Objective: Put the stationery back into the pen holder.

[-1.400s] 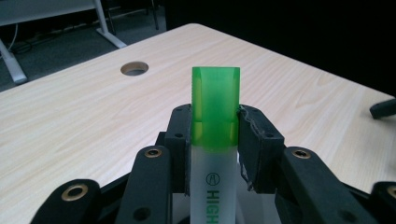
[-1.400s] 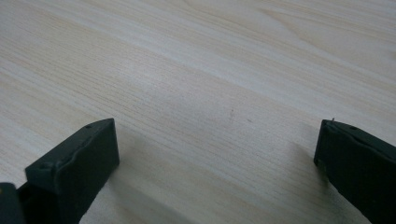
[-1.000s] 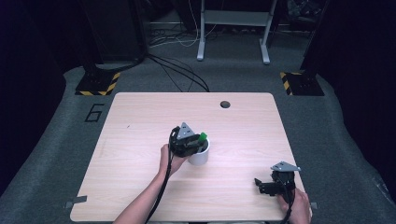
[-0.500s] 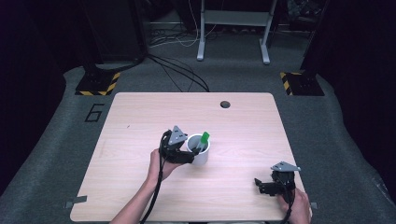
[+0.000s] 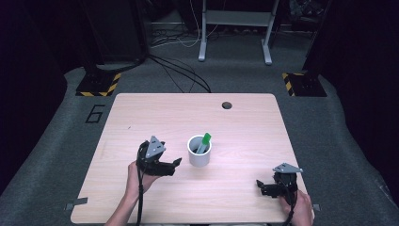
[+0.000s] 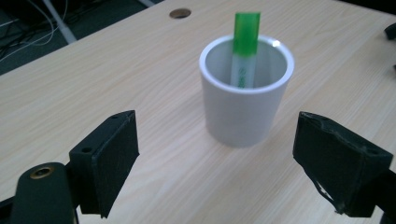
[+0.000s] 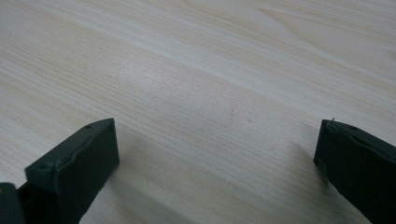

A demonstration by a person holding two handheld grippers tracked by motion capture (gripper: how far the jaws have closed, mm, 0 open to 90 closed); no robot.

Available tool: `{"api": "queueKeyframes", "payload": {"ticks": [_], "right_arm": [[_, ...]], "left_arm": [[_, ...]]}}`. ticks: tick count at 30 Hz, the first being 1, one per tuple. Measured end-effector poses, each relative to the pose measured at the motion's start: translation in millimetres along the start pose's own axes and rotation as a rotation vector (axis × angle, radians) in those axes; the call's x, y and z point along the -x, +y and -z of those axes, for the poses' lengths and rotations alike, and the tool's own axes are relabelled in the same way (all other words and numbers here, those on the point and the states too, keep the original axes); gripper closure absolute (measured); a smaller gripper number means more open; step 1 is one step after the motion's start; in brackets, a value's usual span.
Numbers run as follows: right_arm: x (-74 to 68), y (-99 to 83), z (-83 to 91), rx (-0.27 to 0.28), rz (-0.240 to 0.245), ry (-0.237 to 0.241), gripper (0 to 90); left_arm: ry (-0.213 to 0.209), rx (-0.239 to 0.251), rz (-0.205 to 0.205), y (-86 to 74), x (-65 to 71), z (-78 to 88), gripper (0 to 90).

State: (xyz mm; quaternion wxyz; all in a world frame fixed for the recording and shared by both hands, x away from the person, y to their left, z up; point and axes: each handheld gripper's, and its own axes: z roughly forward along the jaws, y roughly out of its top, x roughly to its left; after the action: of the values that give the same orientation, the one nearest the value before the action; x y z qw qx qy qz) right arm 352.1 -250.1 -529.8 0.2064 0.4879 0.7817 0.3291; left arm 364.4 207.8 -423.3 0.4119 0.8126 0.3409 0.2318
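Note:
A white cup (image 5: 199, 153) stands upright near the middle of the wooden table (image 5: 244, 127), with a green marker (image 5: 205, 140) leaning inside it, cap end up. My left gripper (image 5: 176, 163) is just left of the cup and apart from it. Its jaws have just been opening and stand open with nothing between them. From the left gripper view, the cup (image 6: 243, 112) and marker (image 6: 245, 46) lie ahead of the spread jaws of the left gripper (image 6: 219, 140). My right gripper (image 5: 260, 185) rests open near the table's front right corner, its jaws wide over bare wood in the right gripper view (image 7: 215, 149).
A round cable hole (image 5: 227, 105) sits near the table's far edge. Beyond the table, black cables (image 5: 183, 75), two yellow-and-black striped blocks (image 5: 98, 84) and a metal frame's legs (image 5: 235, 33) are on the grey floor.
The left gripper let go of the green marker, which stays in the cup, then drew back to the left and opened. The right gripper has not moved.

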Motion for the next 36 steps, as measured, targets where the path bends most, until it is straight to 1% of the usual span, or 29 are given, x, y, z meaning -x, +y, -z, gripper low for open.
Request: {"api": "queueKeyframes", "payload": {"ticks": [2,3,6,8,10,13,14,15,17,18,19,20,22,23,24,25,26,27,28,29,30,31,33,34,36], "right_arm": [[0.0,0.0,0.0,0.000,0.000,0.000,0.0],[0.0,0.0,0.0,0.000,0.000,0.000,0.0],[0.0,0.0,0.0,0.000,0.001,0.000,0.0],[0.1,0.0,0.0,0.000,0.001,0.000,0.0],[-0.3,0.1,0.1,-0.001,-0.002,0.000,0.0],[0.0,0.0,0.0,0.000,0.001,-0.001,0.0],[-0.5,0.1,0.2,-0.003,-0.004,-0.001,0.0],[-0.5,0.1,0.2,-0.003,-0.004,-0.001,0.0],[0.0,0.0,0.1,-0.001,0.001,-0.001,0.0],[-0.5,0.2,0.3,-0.003,-0.005,-0.001,0.0],[-0.2,0.1,0.2,-0.002,-0.001,-0.001,0.0],[-0.2,0.1,0.1,-0.002,0.000,-0.001,0.0],[-0.4,0.1,0.3,-0.003,-0.003,-0.001,0.0],[-0.2,0.1,0.1,-0.002,0.000,-0.001,0.0],[-0.5,0.2,0.3,-0.003,-0.004,-0.001,0.0],[0.0,0.0,0.1,-0.001,0.001,-0.001,0.0],[-0.2,0.1,0.2,-0.002,-0.001,-0.001,0.0],[-0.1,0.1,0.2,-0.002,0.000,-0.001,0.0],[0.0,0.0,0.1,-0.001,0.001,-0.001,0.0],[-0.3,0.1,0.2,-0.002,-0.002,-0.001,0.0],[-0.3,0.1,0.2,-0.002,-0.002,-0.001,0.0],[-0.5,0.2,0.3,-0.003,-0.004,-0.001,0.0],[-0.6,0.1,0.3,-0.002,-0.004,-0.002,0.0],[-0.7,0.1,0.3,-0.002,-0.005,-0.002,0.0],[-0.6,0.1,0.3,-0.002,-0.004,-0.002,0.0]], "left_arm": [[0.012,-0.008,0.014,-8.0,-1.8,4.1,13.5],[0.024,-0.015,0.013,-12.1,-3.0,5.9,13.5],[0.040,-0.035,0.025,-24.2,-8.0,11.2,12.6],[0.060,-0.038,0.045,-34.4,-10.2,13.7,12.1],[0.071,-0.053,0.054,-42.6,-12.7,14.9,11.6],[0.092,-0.076,0.082,-57.2,-17.3,17.1,10.6],[0.108,-0.092,0.102,-67.4,-20.0,17.5,10.0],[0.108,-0.092,0.102,-67.4,-20.0,17.5,9.3],[0.129,-0.107,0.110,-76.6,-22.4,17.4,9.0],[0.133,-0.120,0.119,-81.8,-24.2,17.7,8.6],[0.139,-0.124,0.130,-86.0,-25.2,17.0,8.1],[0.157,-0.142,0.139,-92.7,-27.5,16.6,7.8],[0.166,-0.158,0.159,-102.1,-31.1,15.5,6.1],[0.182,-0.164,0.172,-107.3,-32.2,14.0,6.0],[0.190,-0.180,0.177,-112.5,-34.8,13.7,5.3],[0.195,-0.179,0.182,-115.9,-36.1,12.6,4.9],[0.193,-0.197,0.203,-119.8,-37.8,12.4,4.6],[0.203,-0.190,0.205,-122.6,-39.1,11.2,3.8],[0.199,-0.202,0.214,-125.9,-41.2,10.5,3.6],[0.213,-0.184,0.232,-128.4,-41.0,8.4,2.8],[0.208,-0.202,0.234,-130.0,-42.4,8.4,2.5],[0.219,-0.185,0.239,-133.1,-42.7,5.6,1.9],[0.223,-0.192,0.247,-136.7,-43.7,3.7,1.0],[0.219,-0.183,0.262,-138.1,-44.6,3.8,0.2],[0.224,-0.175,0.269,-139.1,-45.6,3.8,0.2]]}}
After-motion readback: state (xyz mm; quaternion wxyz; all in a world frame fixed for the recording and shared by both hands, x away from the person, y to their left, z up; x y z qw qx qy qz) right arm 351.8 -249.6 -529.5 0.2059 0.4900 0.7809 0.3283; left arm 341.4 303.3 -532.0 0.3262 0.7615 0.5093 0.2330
